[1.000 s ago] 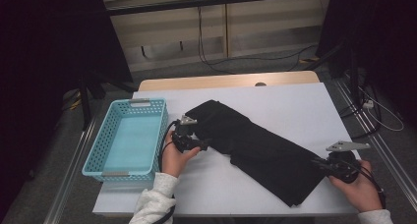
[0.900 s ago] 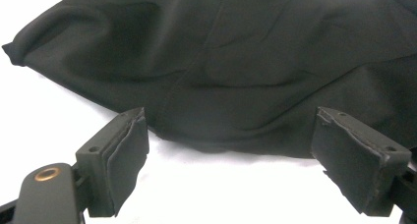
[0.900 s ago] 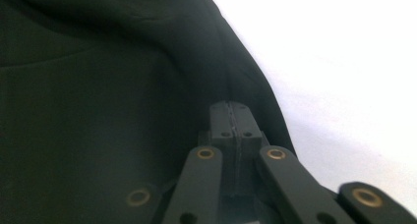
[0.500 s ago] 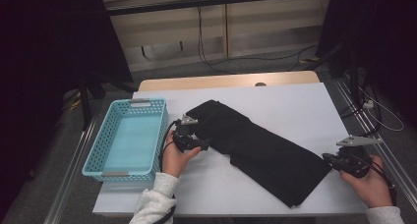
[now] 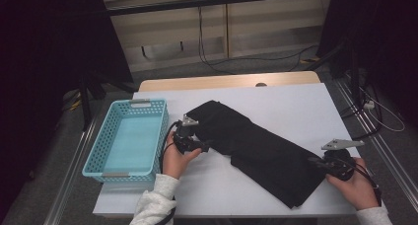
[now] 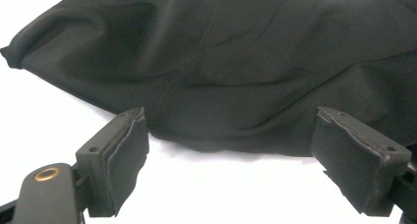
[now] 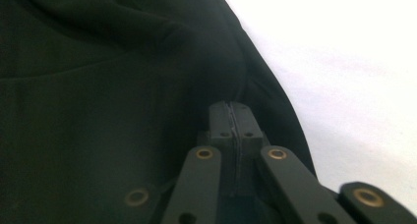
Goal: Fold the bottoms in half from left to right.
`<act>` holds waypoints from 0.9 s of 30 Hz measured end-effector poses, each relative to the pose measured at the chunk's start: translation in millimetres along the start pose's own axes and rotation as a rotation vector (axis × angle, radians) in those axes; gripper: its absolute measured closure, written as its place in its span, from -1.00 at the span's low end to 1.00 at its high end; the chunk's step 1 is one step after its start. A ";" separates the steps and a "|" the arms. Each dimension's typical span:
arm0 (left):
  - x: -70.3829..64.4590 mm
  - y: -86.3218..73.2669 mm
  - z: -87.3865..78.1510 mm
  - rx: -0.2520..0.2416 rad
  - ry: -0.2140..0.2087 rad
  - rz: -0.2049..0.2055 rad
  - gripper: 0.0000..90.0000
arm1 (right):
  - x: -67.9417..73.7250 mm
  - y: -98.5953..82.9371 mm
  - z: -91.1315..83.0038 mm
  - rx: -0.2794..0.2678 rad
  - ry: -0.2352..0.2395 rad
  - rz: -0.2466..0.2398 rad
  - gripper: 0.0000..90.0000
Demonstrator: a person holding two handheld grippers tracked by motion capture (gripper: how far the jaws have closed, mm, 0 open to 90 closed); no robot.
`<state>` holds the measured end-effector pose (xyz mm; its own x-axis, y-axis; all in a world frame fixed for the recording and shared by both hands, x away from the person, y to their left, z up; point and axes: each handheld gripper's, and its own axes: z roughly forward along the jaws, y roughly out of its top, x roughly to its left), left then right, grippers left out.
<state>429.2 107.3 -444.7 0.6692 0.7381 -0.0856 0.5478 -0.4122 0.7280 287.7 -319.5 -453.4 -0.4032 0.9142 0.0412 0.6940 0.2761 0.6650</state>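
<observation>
A long black garment [image 5: 256,148] lies stretched across a white tabletop [image 5: 296,106]. Its long axis runs diagonally, from a far-left end close to a light blue plastic basket [image 5: 129,138] down to a near-right end close to the tabletop's front edge. The basket stands at the left of the tabletop, just beside the cloth's far-left end, and nothing lies in it.

The person's left gripper [image 5: 193,145] sits at that far-left end, on the cloth's near side. In the left gripper view its fingers [image 6: 125,153] stand wide apart with nothing between them. The cloth's folded edge [image 6: 221,145] lies just beyond the tips, straight ahead and crosswise to the fingers, with bare white tabletop between them. A short push forward would likely bring that edge into the gap.

The right gripper [image 5: 318,162] is at the cloth's near-right end. In the right gripper view its fingers [image 7: 220,121] are pressed together, and the black fabric [image 7: 98,86] bunches up around the tips, so they appear to be pinching the cloth's edge there.

So each hand is nearest its own end of the garment: the right end is already gripped, while the left end is not yet taken. From the left fingers, the cloth lies ahead and stretches away towards the right hand [image 5: 357,188].
</observation>
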 end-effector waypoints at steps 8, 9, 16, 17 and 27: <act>-1.0 1.0 -1.7 0.001 -0.005 0.004 -0.67 | -15.6 2.7 -17.4 -0.023 -0.023 0.026 1.00; -1.6 0.9 -1.3 -0.003 -0.003 0.003 -0.67 | -16.9 2.2 -17.5 -0.021 -0.027 0.029 1.00; -3.2 0.8 0.0 0.012 -0.004 0.019 -0.67 | -20.5 0.3 -11.8 -0.012 -0.061 0.020 1.00; -3.2 0.8 0.0 0.012 -0.004 0.019 -0.67 | -20.5 0.3 -11.8 -0.012 -0.061 0.020 1.00; -2.6 0.3 1.9 0.018 -0.010 0.016 -0.67 | -22.3 -0.8 -10.4 -0.037 -0.067 0.046 0.48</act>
<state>428.6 104.3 -445.5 0.6826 0.7263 -0.0807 0.5458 -0.4332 0.7172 289.9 -343.2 -447.0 -0.3295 0.9439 0.0229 0.6877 0.2233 0.6908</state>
